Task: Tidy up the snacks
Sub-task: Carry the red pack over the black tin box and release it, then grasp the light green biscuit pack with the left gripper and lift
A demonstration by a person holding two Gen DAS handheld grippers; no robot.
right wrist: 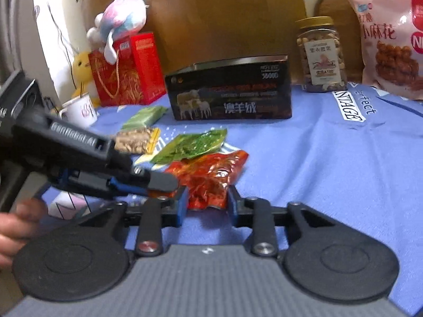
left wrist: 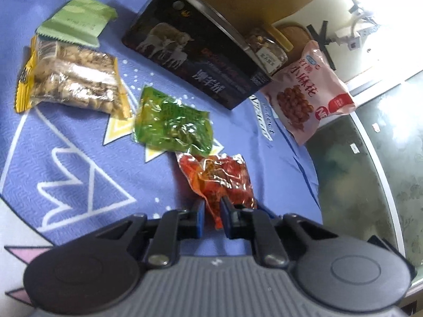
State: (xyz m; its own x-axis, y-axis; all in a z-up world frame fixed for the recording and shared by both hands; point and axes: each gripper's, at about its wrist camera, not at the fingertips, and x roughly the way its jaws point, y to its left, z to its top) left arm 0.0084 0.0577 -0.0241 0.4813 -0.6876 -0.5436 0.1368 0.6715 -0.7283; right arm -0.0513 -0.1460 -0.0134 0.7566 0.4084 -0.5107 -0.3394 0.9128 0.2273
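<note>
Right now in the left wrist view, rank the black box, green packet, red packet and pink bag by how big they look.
1. black box
2. pink bag
3. green packet and red packet: alike, and the red lies nearer the camera, so unranked.

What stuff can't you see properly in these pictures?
- Pink bag: the right wrist view's right edge cuts it off.
- Jar: in the left wrist view the black box hides most of it.
- Red packet: in the right wrist view the left gripper covers its near corner.
- Green wrapper: print too blurred to read in the left wrist view.
- Hand: blurred, cut off by the left edge, right wrist view.
</note>
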